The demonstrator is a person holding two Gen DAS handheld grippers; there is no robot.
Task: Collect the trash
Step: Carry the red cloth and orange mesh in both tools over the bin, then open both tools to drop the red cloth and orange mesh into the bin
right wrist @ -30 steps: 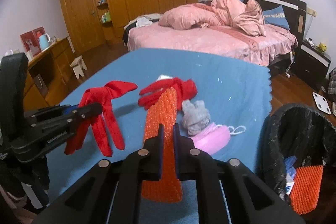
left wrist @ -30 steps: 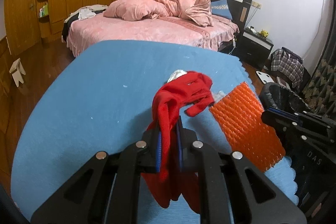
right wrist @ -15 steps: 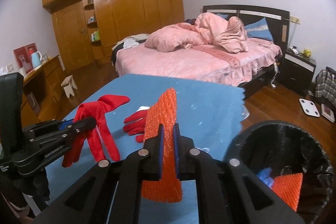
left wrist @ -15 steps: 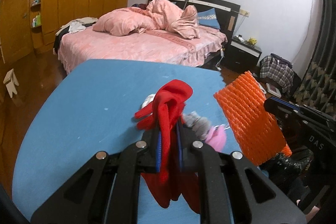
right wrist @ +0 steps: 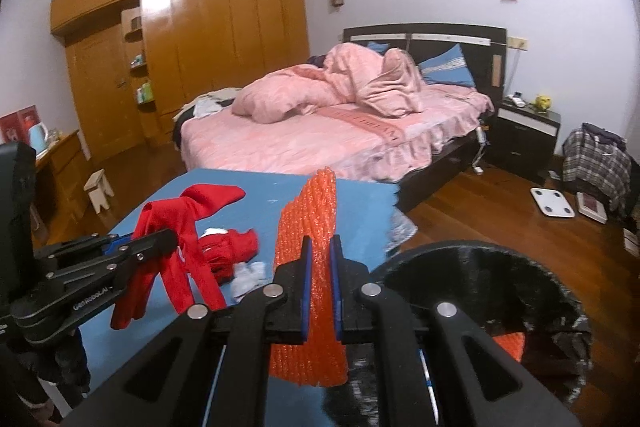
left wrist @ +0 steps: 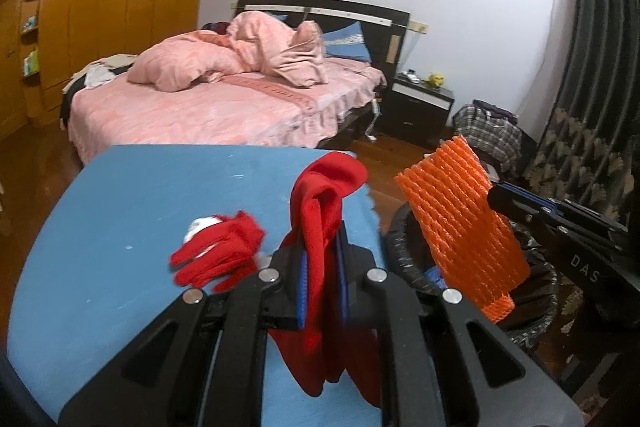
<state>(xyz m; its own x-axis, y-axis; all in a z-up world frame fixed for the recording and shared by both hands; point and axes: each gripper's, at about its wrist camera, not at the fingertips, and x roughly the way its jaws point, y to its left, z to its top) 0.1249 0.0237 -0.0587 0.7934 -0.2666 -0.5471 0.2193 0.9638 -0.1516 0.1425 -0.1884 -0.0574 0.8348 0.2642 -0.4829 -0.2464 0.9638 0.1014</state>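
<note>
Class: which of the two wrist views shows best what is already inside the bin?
The right wrist view: it looks down into the bin, where an orange foam piece lies inside. In the left wrist view the bin is mostly hidden behind the foam net in the right gripper.

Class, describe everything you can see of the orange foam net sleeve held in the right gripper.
The orange foam net sleeve is a flattened tube of ribbed, mesh-like foam, bright orange and lightly crumpled. It stands roughly upright, pinched across its middle by the shut right gripper, its top poking above the fingers and its lower end hanging free. It hangs over the near rim of the black-lined trash bin, beside the blue-covered table.
</note>
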